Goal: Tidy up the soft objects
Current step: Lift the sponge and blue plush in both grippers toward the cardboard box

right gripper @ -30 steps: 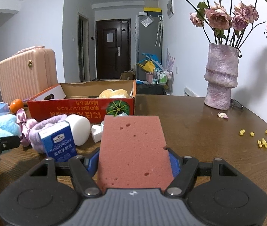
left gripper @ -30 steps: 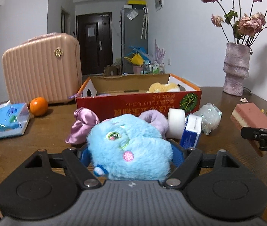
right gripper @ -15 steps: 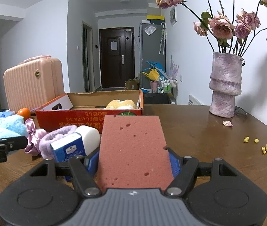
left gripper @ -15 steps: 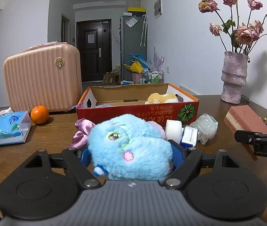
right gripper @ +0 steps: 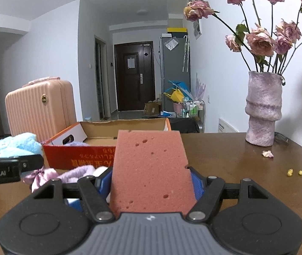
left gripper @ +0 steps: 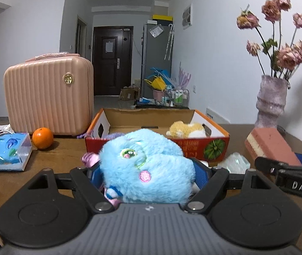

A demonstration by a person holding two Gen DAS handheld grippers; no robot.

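Note:
My left gripper (left gripper: 146,174) is shut on a fluffy blue plush toy (left gripper: 144,163) and holds it above the table, in front of the red cardboard box (left gripper: 195,146). A yellow plush (left gripper: 185,128) lies inside the box. My right gripper (right gripper: 151,182) is shut on a pink sponge (right gripper: 151,170), lifted near the box's right end (right gripper: 83,157); the sponge also shows in the left wrist view (left gripper: 270,146). A pink satin bow (right gripper: 40,175) and a lilac fuzzy band (right gripper: 76,172) lie on the table before the box.
A pink suitcase (left gripper: 49,93), an orange (left gripper: 43,137) and a tissue pack (left gripper: 4,150) stand at the left. A vase of dried roses (right gripper: 263,110) stands at the right, with petals and yellow crumbs (right gripper: 299,174) nearby. A clear plastic wrap (left gripper: 234,161) lies by the box.
Both grippers have risen and moved toward the box with the plush toy and the sponge still held. The table items now sit lower in both views.

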